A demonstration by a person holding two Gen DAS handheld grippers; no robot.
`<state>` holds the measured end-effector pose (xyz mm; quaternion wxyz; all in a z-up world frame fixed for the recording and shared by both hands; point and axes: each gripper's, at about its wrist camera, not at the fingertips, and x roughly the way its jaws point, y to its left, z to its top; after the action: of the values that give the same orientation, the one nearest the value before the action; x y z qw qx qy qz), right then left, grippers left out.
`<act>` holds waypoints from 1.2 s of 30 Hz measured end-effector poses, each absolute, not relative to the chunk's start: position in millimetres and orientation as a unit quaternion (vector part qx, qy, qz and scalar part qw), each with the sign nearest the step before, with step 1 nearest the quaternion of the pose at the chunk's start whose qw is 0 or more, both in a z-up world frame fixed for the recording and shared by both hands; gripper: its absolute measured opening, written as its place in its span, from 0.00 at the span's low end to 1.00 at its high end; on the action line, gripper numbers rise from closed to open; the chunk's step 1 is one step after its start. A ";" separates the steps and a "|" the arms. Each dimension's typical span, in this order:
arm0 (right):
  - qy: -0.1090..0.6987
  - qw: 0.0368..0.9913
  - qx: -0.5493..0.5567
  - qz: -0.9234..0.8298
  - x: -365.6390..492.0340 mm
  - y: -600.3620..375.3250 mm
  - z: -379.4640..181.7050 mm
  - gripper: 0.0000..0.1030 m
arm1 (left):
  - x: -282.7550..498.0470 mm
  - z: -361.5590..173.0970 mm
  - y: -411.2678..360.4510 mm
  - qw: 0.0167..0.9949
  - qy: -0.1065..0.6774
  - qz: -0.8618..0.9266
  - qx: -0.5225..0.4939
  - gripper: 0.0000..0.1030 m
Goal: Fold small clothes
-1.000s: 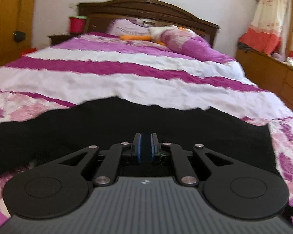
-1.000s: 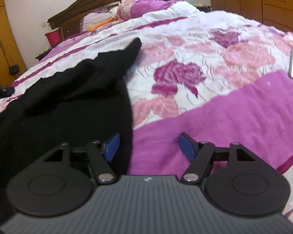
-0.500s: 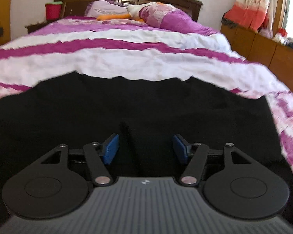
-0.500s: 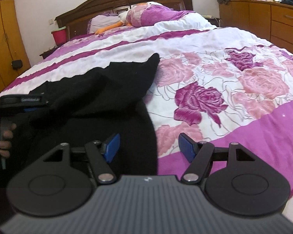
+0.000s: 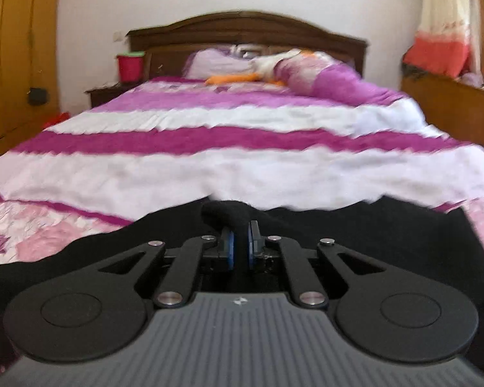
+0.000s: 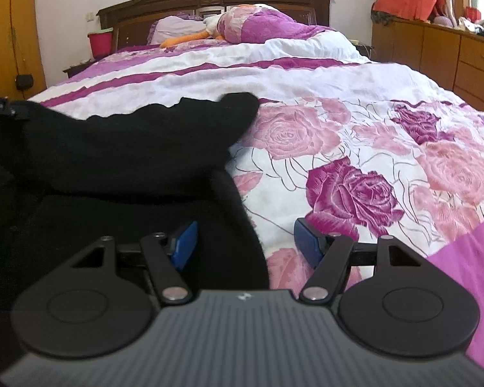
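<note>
A wide bed point(image 5: 242, 167) fills both views, its cover striped magenta and white farther up and printed with pink and purple roses point(image 6: 355, 193) toward the near end, with a dark wooden headboard point(image 5: 245, 29) at the far wall. The black garment point(image 6: 119, 161) lies spread over the near left part of the cover, 1 corner reaching out to the right onto the roses. The left gripper point(image 5: 238, 245) has its jaws pinched almost together, having just been closing, and a raised fold of the black cloth sits clamped between the 2 blue pads point(image 5: 230, 248). The right gripper point(image 6: 245, 242) stands with its jaws well apart over the garment's right edge; its left pad seems to sit above the cloth, though blur hides any contact, and it grips nothing.
</note>
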<state>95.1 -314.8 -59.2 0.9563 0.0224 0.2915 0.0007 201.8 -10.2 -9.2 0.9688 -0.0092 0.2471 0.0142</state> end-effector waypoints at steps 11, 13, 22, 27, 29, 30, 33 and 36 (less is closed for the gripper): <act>0.278 0.958 -0.062 -0.003 123.2 -292.3 -53.7 0.64 | 203.8 -22.5 0.2 0.968 0.250 0.008 0.013 0.08; 0.275 0.958 -0.077 -0.017 129.4 -289.4 -53.7 0.61 | 201.4 -12.5 -1.3 0.973 0.232 0.002 0.009 0.08; 0.297 0.952 -0.031 -0.066 125.9 -302.8 -60.6 0.46 | 224.0 -61.1 -9.6 0.952 0.298 0.024 0.067 0.18; 0.307 0.949 -0.006 -0.069 123.3 -306.4 -59.3 0.48 | 218.8 -56.3 -4.8 0.952 0.294 0.042 0.079 0.43; 0.311 0.948 0.006 -0.065 120.3 -309.9 -57.1 0.48 | 214.1 -51.2 3.2 0.951 0.297 0.041 0.069 0.49; 0.313 0.948 0.013 -0.062 117.8 -311.7 -55.5 0.48 | 209.5 -47.6 8.2 0.951 0.299 0.041 0.063 0.49; 0.314 0.947 0.039 -0.056 107.8 -317.0 -49.9 0.49 | 195.1 -38.6 18.1 0.950 0.304 0.038 0.053 0.50; 0.316 0.946 0.060 -0.045 95.7 -320.7 -44.1 0.50 | 173.3 -28.6 29.3 0.951 0.302 0.048 0.047 0.51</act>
<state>95.7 -320.7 -44.1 0.9456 0.0605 0.3165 -0.0454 173.3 29.3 -28.6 0.9510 0.0471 0.3019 0.0481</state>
